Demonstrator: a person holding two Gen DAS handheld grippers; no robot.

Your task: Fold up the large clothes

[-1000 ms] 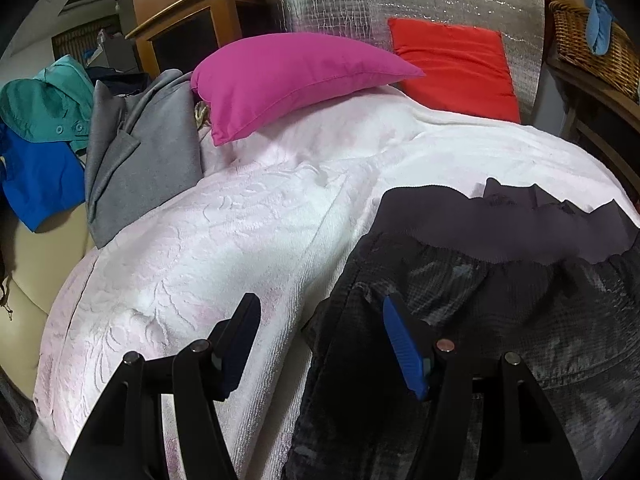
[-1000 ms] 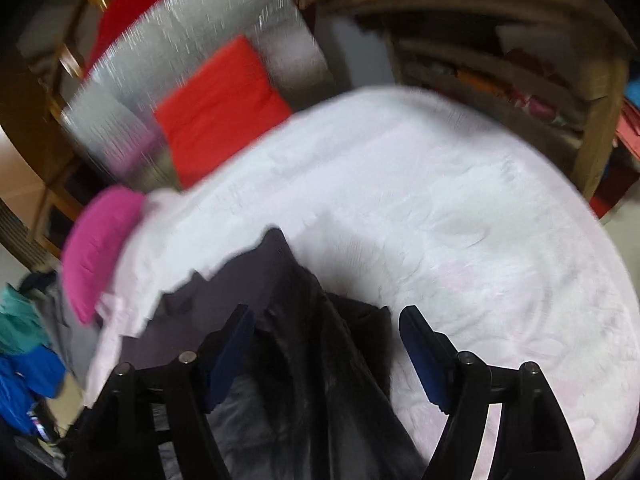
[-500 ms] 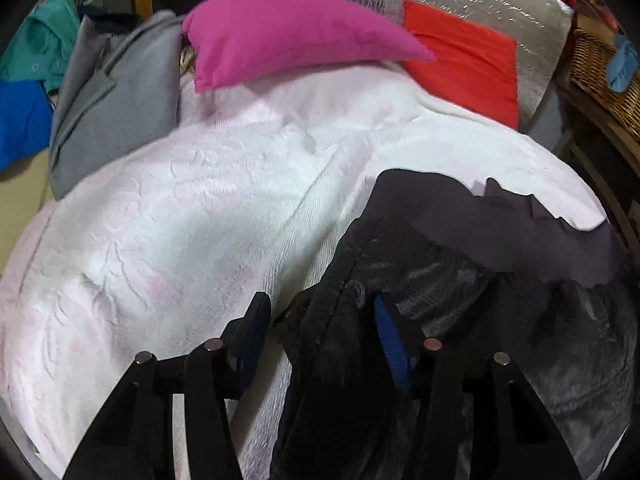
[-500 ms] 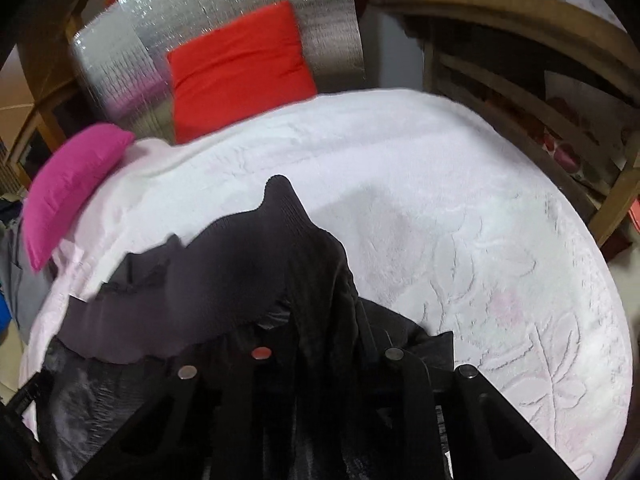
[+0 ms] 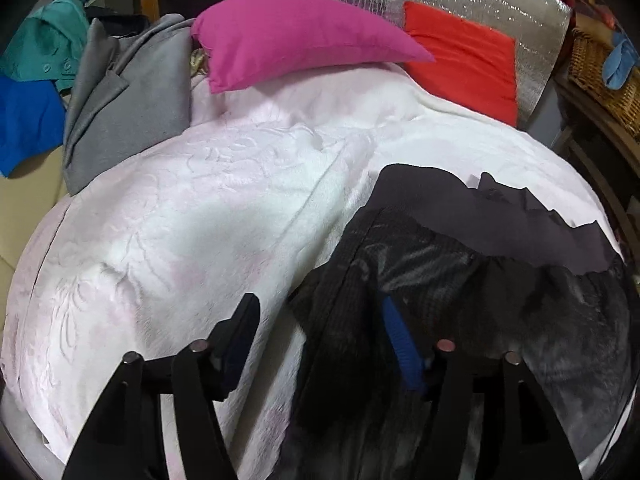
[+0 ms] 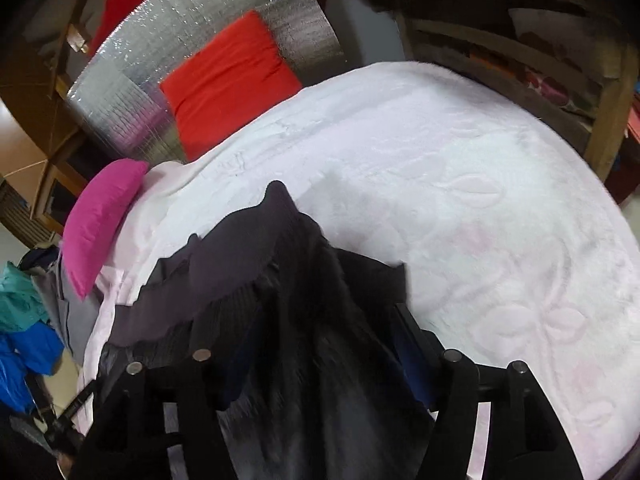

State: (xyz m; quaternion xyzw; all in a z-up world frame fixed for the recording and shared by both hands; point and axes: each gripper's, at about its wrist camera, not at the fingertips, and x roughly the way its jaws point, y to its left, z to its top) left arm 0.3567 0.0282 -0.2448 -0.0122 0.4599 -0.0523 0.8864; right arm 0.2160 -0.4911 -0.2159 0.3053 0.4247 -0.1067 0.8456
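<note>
Widened again since half a second ago, the right gripper point(image 6: 320, 344) straddles the bunched black garment point(image 6: 304, 320) at lower centre, while the left gripper point(image 5: 324, 332), also spread, brackets its left edge on the white blanket point(image 5: 200, 216), magenta pillow point(image 5: 296, 36) lying beyond.

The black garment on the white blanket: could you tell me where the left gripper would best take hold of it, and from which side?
Probably its near left edge. The black garment bunches into a raised fold there, already between the open fingers of the left gripper. Come from the near side, low over the white blanket; the flat dark waistband offers less to pinch.
</note>
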